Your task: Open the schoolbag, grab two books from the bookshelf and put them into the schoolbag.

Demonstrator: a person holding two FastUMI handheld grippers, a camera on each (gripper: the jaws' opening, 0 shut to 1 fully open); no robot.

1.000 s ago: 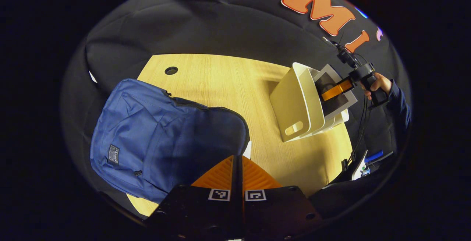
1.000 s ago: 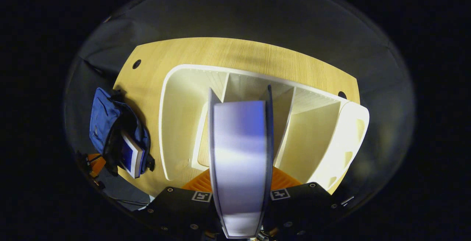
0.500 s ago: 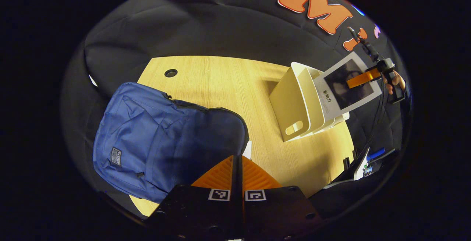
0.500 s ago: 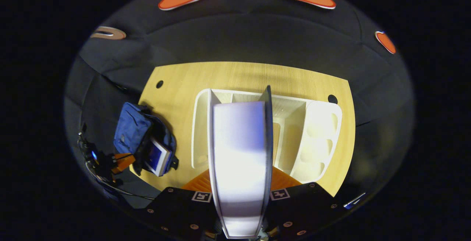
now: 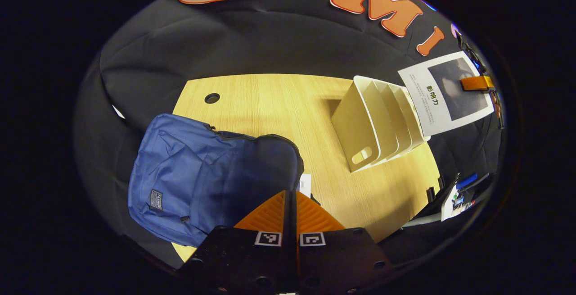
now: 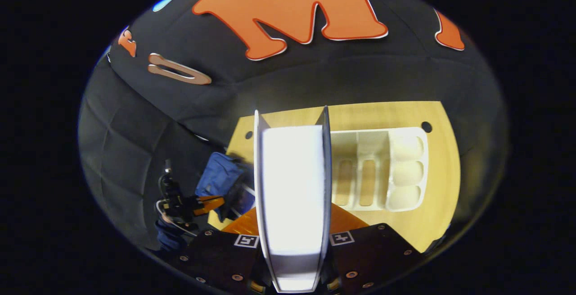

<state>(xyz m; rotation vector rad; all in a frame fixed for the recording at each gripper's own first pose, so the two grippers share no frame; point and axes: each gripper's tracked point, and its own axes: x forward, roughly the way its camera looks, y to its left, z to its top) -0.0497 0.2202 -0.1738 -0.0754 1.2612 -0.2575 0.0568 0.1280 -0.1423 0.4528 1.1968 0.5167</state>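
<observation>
Blue schoolbag point(image 5: 202, 173) lying on wooden table point(image 5: 279, 101) left of white bookshelf point(image 5: 378, 124), left gripper point(image 5: 290, 205) pinching together at its rim. Right gripper point(image 6: 292, 223) clamping book point(image 6: 292, 187) above bookshelf point(image 6: 382, 169).

- In your left gripper view, the schoolbag point(image 5: 198, 178) lies on the table point(image 5: 279, 106), left of the bookshelf point(image 5: 373, 124).
- Your book point(image 5: 445, 92) hangs above the bookshelf's right end.
</observation>
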